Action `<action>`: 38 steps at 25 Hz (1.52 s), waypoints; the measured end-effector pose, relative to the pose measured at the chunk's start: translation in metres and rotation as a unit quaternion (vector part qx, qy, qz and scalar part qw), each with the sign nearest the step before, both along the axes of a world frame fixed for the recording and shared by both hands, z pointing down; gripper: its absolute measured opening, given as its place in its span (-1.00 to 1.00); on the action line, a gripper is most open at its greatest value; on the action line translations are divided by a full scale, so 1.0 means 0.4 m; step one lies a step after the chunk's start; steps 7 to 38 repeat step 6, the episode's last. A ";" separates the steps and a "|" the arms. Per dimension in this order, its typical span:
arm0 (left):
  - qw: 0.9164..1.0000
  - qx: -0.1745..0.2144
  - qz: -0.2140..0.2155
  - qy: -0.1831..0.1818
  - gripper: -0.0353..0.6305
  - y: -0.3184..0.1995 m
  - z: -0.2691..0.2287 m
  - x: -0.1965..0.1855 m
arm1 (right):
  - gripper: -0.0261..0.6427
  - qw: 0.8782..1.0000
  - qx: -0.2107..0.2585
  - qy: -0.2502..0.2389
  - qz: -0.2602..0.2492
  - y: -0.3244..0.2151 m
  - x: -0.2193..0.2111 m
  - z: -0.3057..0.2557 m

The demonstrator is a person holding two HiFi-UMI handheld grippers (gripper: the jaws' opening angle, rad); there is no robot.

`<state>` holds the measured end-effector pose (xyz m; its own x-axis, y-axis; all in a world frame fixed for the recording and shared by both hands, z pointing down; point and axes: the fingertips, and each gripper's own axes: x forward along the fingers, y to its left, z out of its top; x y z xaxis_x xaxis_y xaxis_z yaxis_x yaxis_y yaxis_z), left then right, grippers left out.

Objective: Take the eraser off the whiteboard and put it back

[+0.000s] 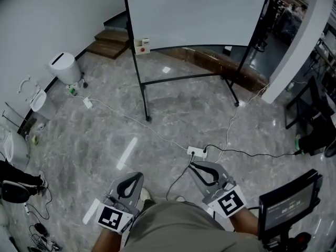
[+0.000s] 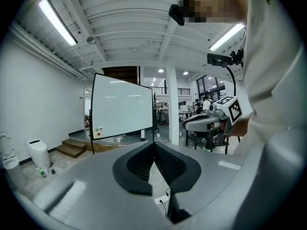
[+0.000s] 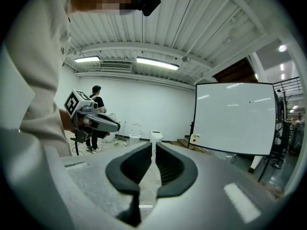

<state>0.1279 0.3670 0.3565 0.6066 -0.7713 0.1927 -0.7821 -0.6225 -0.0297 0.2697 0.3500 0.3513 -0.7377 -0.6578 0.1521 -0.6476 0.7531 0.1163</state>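
Two grippers, left gripper and right gripper, both pinched shut on nothing, whiteboard well ahead of the tips. Step reads as the approach: the white-and-red block at the board's lower left corner, likely the eraser, sits far beyond reach, so next move needs closing in and spreading one pair of jaws. No legible text: just square markers on the cubes; screen right of the right gripper is too blurred.

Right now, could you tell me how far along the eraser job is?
Nothing looks done yet: the eraser sits at the whiteboard's lower corner. Both the left hand-held gripper and the right hand-held gripper are shut, empty and short of the board. Left: approach, take it off, put it back.
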 end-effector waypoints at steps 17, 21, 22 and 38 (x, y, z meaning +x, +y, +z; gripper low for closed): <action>1.000 0.001 0.002 -0.005 -0.87 0.024 0.009 0.072 | -0.84 1.000 -0.002 -0.004 0.008 0.025 0.082 0.016; 1.000 0.001 0.002 -0.005 -0.87 0.024 0.009 0.072 | -0.84 1.000 -0.002 -0.004 0.008 0.025 0.082 0.016; 1.000 0.001 0.002 -0.005 -0.87 0.024 0.009 0.072 | -0.84 1.000 -0.002 -0.004 0.008 0.025 0.082 0.016; 1.000 0.001 0.002 -0.005 -0.87 0.024 0.009 0.072 | -0.84 1.000 -0.002 -0.004 0.008 0.025 0.082 0.016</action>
